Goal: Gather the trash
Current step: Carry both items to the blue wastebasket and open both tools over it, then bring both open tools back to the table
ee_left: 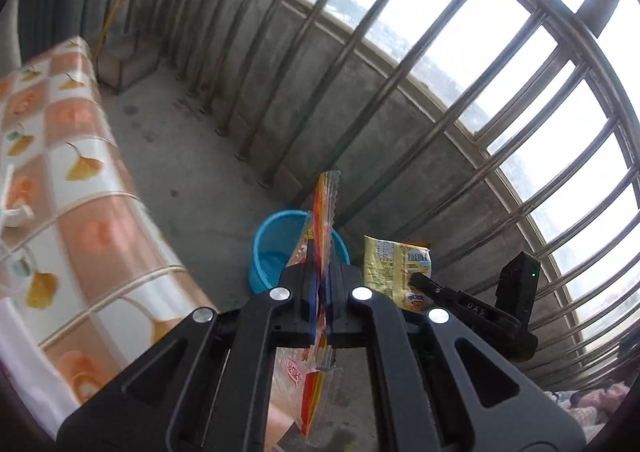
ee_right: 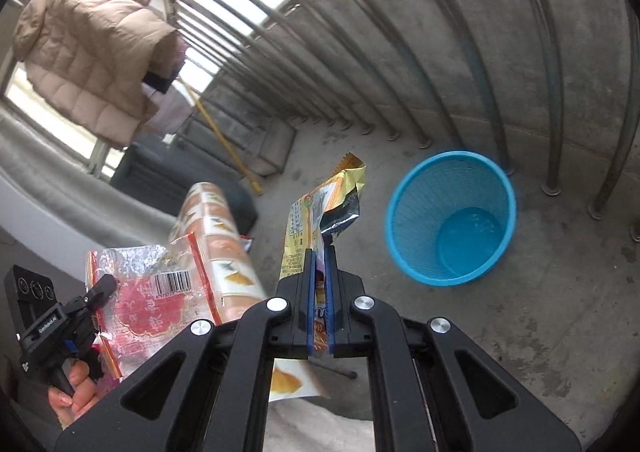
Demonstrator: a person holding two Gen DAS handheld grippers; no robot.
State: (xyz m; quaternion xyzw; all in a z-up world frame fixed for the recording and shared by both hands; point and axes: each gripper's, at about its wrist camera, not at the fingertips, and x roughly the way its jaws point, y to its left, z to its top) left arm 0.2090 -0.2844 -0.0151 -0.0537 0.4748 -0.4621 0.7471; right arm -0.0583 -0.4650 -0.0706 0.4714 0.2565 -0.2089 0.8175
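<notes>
Concrete balcony floor, blue bin (ee_right: 450, 217) by the railing. My left gripper (ee_left: 320, 284) is clamped on a red wrapper (ee_left: 322, 236), my right gripper (ee_right: 319, 280) on a yellow wrapper (ee_right: 320, 207); both look light, limp, slippery, so I pinch their edges.

Left gripper (ee_left: 320, 288) carrying a wrapper (ee_left: 323, 219) above the bin (ee_left: 272, 248)
Its jaws clamp the red-striped wrapper edge-on; the blue bin stands on the concrete floor (ee_left: 192, 171), the right gripper (ee_left: 424, 284) pinching a yellow packet (ee_left: 388, 264) alongside.
</notes>
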